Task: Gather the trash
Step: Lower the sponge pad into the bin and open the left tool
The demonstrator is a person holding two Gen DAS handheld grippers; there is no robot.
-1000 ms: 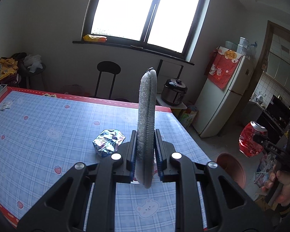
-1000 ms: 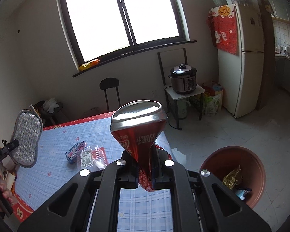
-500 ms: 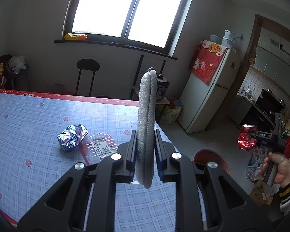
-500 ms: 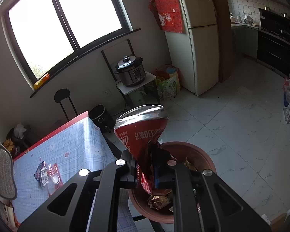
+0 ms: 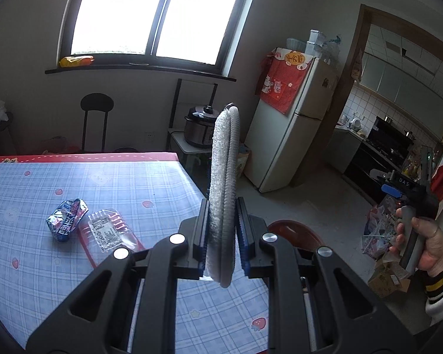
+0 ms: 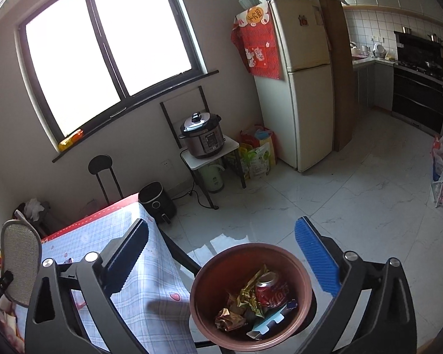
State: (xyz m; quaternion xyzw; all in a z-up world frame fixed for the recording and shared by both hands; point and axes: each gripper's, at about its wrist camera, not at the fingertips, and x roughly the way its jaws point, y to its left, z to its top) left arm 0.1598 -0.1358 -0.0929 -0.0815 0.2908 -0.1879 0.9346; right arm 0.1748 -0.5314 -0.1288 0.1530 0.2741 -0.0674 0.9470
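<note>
Trash already lies in the brown round bin on the floor: a crushed red can rests on its side among crumpled gold and brown wrappers and a blue piece of card. The bin stands just beside the corner of the table, which carries a blue checked cloth with a red border.

Directly above the bin hangs the right gripper. Its two fingers are spread wide and nothing is between them; one pad is blue and ribbed.

On the table two pieces of trash lie touching each other: a crumpled blue and white wrapper and a flat clear plastic packet with a printed label.

The left gripper is over the near side of the table. Its fingers are pressed onto a grey scrubbing pad, which stands upright and edge-on between them.

Behind are a window, a black stool, a pressure cooker on a small stand and a pale fridge.
</note>
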